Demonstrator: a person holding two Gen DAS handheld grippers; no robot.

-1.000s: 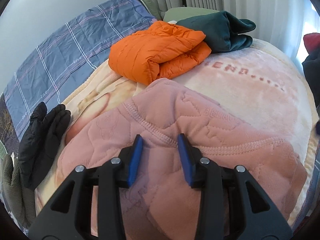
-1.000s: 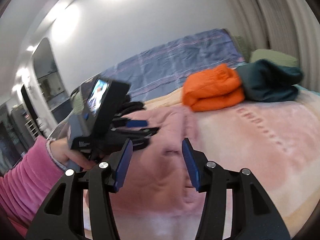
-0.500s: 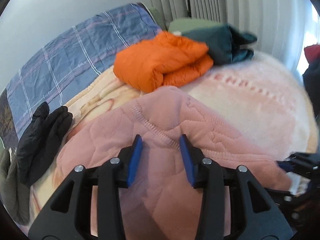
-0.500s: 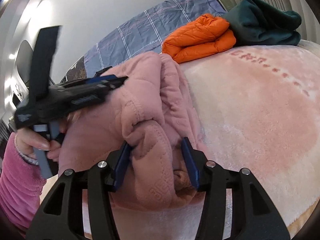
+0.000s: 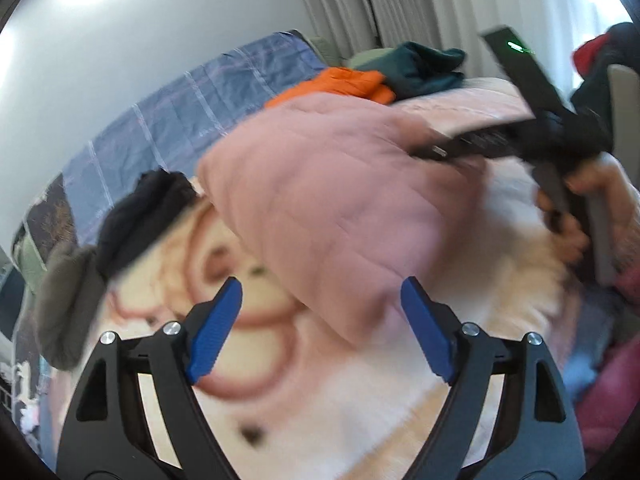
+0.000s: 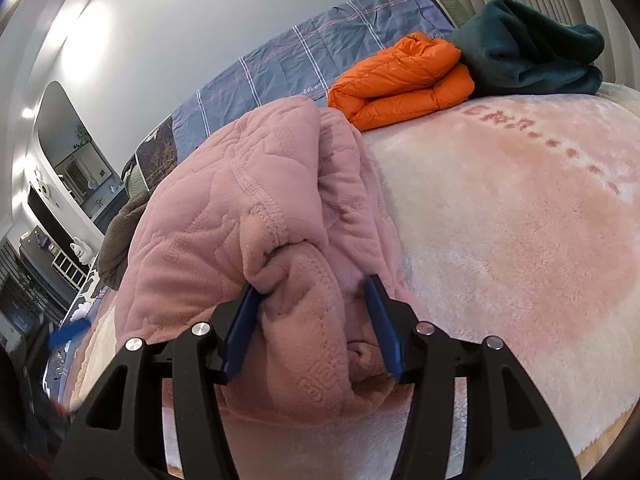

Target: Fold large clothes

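A pink quilted garment (image 6: 256,216) lies bunched on the bed's pink plush blanket (image 6: 500,208). My right gripper (image 6: 314,326) has its blue pads on either side of a thick bunch of the pink fabric and grips it. In the left wrist view the garment (image 5: 332,200) hangs lifted and blurred, held up at its far right by the right gripper's body (image 5: 520,136). My left gripper (image 5: 320,328) is open wide and empty, just below the garment's lower edge, above the blanket (image 5: 280,420).
A folded orange puffer jacket (image 6: 404,80) and a folded dark green garment (image 6: 532,48) sit at the back of the bed. A blue checked sheet (image 6: 300,64) lies along the wall. Black gloves (image 5: 140,216) and an olive cloth (image 5: 68,300) lie at the left edge.
My left gripper has opened wide and pulled back off the pink garment. My right gripper has closed on a bunch of it and lifted that side up.
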